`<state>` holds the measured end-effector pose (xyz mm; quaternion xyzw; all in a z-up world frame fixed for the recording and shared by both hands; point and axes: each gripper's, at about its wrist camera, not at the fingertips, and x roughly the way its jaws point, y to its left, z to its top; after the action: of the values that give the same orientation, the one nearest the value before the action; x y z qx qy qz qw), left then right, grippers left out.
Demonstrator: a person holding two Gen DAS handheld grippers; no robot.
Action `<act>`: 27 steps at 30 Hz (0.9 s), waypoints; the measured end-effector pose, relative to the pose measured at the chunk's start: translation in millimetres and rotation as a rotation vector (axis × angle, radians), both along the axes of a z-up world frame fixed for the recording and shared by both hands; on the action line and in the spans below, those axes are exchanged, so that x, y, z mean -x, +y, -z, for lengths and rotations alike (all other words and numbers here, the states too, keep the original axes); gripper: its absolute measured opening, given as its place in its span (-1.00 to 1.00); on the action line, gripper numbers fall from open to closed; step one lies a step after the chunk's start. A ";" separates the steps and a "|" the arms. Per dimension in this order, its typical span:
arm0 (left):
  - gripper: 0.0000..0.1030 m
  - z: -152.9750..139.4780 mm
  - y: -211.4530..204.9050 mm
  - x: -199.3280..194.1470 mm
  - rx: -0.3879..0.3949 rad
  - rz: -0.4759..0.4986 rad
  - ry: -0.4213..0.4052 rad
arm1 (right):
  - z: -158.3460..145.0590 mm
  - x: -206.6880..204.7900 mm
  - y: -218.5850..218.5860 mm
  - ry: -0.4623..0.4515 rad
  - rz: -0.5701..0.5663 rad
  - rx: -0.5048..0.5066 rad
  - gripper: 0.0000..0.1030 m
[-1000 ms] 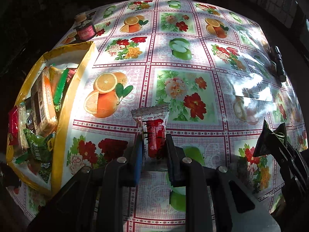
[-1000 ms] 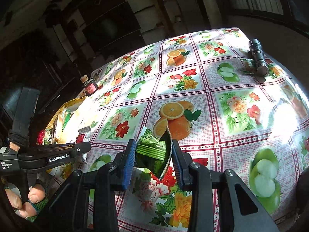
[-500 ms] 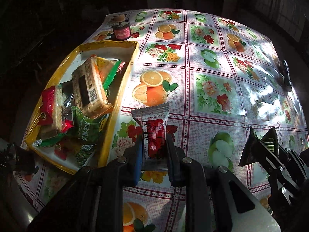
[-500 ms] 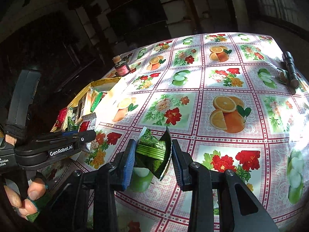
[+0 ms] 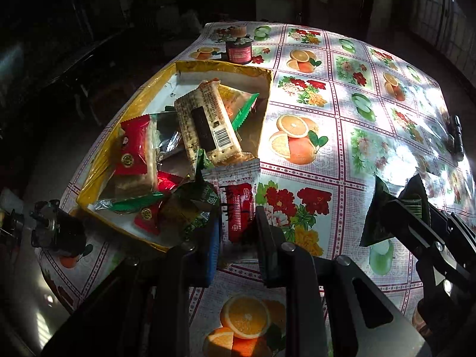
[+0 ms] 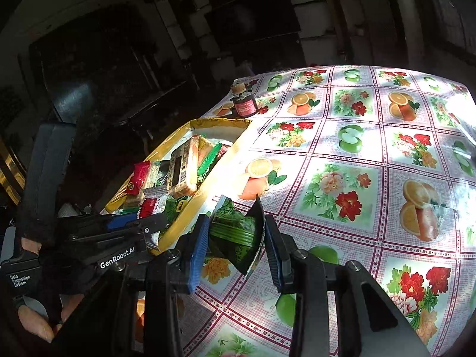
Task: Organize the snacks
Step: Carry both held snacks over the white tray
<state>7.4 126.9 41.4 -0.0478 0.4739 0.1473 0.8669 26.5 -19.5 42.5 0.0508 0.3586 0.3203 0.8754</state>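
Far left of the tabletop (image 5: pixel 351 160), near its edge: yellow box (image 5: pixel 269 89), open-topped, long axis running away from the cameras, already heaped with snacks: a long biscuit pack (image 5: pixel 206 125) with a barcode lying on top along the box's length, a red sachet (image 5: pixel 134 145) with a round gold emblem, and green and silver wrappers whose print is too small to read. Behind the box's far end: a small dark jar with a pink label (image 5: pixel 238 52), text illegible. Next right: left gripper (image 5: pixel 236 223), jaws clamped on a white-and-red snack packet (image 5: pixel 236 199), held upright, top seam up; its lettering is partly legible but not safely readable. The packet hangs above the box's near right corner, so the box lies ahead and to the left of it; this is the nearer gripper to the box, and its drop looks the more imminent. Further right: right gripper (image 6: pixel 235 235), jaws pressed on a dark green foil packet (image 6: pixel 238 232), crumpled and tilted, over the oilcloth just beside the box's right wall; it would need to travel left. The left gripper's body reads "GenRobot.AI" and "Data Acquisition System" in the right wrist view. Far right edge: black torch (image 5: pixel 456 136), well apart.
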 end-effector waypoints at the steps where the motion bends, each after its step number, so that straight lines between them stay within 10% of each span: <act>1: -0.54 -0.1 3.6 1.2 0.001 -0.008 0.000 | -1.5 0.0 3.9 -0.002 -0.009 -0.002 -0.30; 27: -0.53 -1.0 58.7 17.1 0.027 -0.104 -0.025 | -4.8 -11.1 69.1 -0.007 -0.132 -0.006 -0.29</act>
<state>-9.7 185.6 42.4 -0.0861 0.4617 0.1850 0.8633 37.6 49.6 47.3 0.0287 0.3569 0.3786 0.8535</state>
